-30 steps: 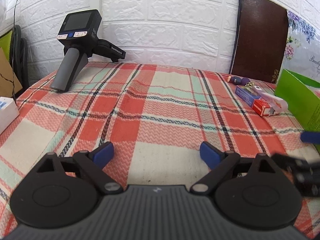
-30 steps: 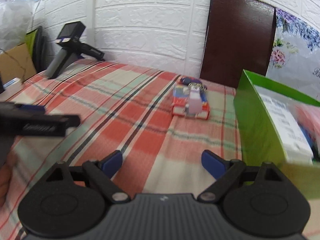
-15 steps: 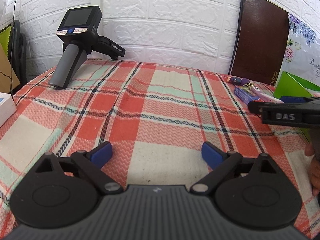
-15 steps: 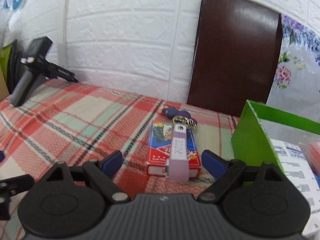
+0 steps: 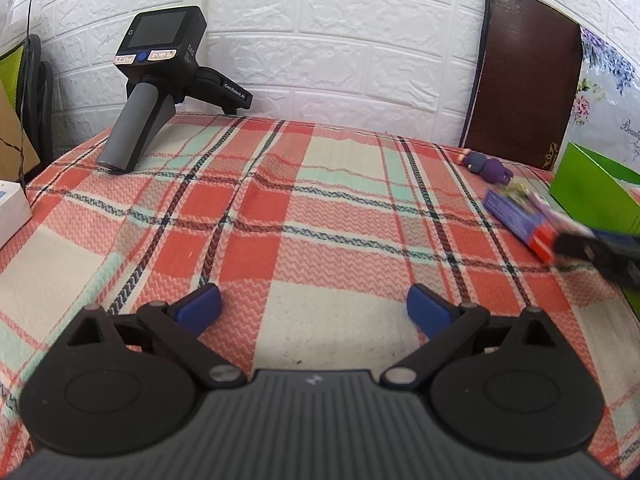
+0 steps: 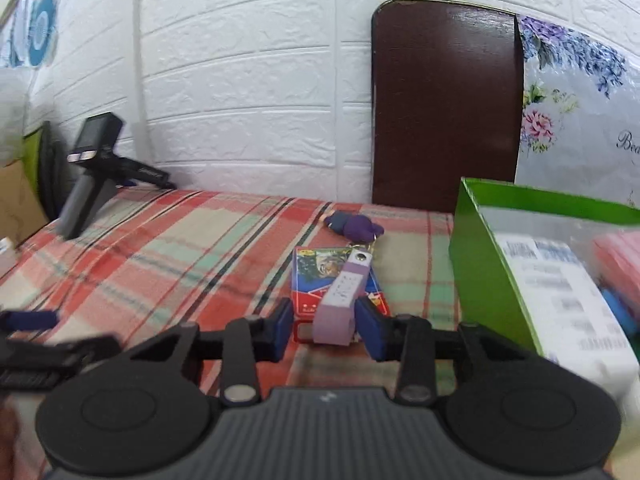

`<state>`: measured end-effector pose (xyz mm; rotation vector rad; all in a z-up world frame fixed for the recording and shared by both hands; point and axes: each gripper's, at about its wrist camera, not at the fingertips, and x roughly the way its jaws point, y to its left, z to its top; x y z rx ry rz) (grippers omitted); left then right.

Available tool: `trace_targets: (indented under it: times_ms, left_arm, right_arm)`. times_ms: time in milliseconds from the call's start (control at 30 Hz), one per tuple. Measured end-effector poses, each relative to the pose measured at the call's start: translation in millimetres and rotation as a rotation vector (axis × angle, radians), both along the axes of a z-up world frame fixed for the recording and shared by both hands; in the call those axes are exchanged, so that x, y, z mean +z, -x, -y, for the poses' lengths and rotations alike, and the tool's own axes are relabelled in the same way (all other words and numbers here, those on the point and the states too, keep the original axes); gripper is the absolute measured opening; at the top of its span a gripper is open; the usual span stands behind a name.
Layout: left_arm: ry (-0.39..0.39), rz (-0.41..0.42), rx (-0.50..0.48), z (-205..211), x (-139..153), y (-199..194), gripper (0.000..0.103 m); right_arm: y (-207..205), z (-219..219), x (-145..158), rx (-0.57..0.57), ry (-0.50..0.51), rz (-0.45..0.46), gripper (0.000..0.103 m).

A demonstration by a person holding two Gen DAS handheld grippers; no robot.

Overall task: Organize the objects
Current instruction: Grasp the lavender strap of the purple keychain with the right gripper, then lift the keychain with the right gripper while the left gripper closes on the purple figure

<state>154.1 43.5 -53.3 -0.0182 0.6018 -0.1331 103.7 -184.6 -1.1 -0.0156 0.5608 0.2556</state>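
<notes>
— What's over on the far left?

— A white box [image 5: 12, 212] at the edge of the surface [image 5: 320, 220], which has a red, cream and green plaid cloth over it. Behind it, near the white brick wall [image 5: 340, 40], a black handheld device with a small screen [image 5: 160, 80] stands tilted on its grey grip.

— And the left claw?

— The left claw [image 5: 313, 307] hangs low over the middle of the cloth, blue pads spread wide with only bare plaid between them. It holds nothing.

— Moving right?

— A small purple figure [image 6: 354, 225] lies near the back, in front of a dark brown board [image 6: 444, 100] leaning on the wall. A key ring seems to link it to a lilac bar-shaped item [image 6: 343, 300], which lies on top of a red and blue card pack [image 6: 316, 284].

— Is the right claw on it?

— The right claw [image 6: 323, 328] is down at the near end of that lilac item, one blue pad on each side. The pads are drawn in close, the right one at the bar's side, the left with a sliver of gap; I can't tell whether they actually pinch it. From the left camera that claw is just a dark blur beside the pack.

— Furthest right?

— A green open box [image 6: 480, 264] just beside the pack, with a white printed carton [image 6: 560, 292] inside and something pink, too blurred to name. Behind it is a floral bag [image 6: 580, 120].
</notes>
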Motion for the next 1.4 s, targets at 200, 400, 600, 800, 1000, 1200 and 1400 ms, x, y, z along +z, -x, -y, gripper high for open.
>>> trace_targets:
  times_ms: [200, 400, 600, 800, 1000, 1200, 1400]
  left_arm:
    - [-0.004, -0.001, 0.005, 0, 0, 1, 0.101]
    - [-0.014, -0.008, 0.019, 1, 0, 0, 0.103]
    - [0.004, -0.066, 0.057, -3, 8, 11, 0.102]
    - [0.254, -0.140, -0.146, 20, 40, 57, 0.096]
    - [0.196, -0.202, -0.359, 103, 51, 66, 0.097]
    - [0.063, -0.243, -0.261, 147, 23, 34, 0.081]
    - [0.132, -0.291, -0.344, 145, 34, 31, 0.009]
  right_arm:
    - [97, 12, -7, 0.133, 0.056, -0.050, 0.011]
    - [151, 22, -1, 0.206, 0.053, -0.124, 0.009]
    - [168, 37, 9, 0.143, 0.035, -0.103, 0.058]
    - [155, 53, 18, 0.045, -0.003, -0.015, 0.081]
    - [135, 38, 5, 0.098, 0.074, 0.008, 0.081]
    - [97, 33, -15, 0.136, 0.112, -0.045, 0.068]
    - [87, 45, -11, 0.162, 0.021, -0.041, 0.007]
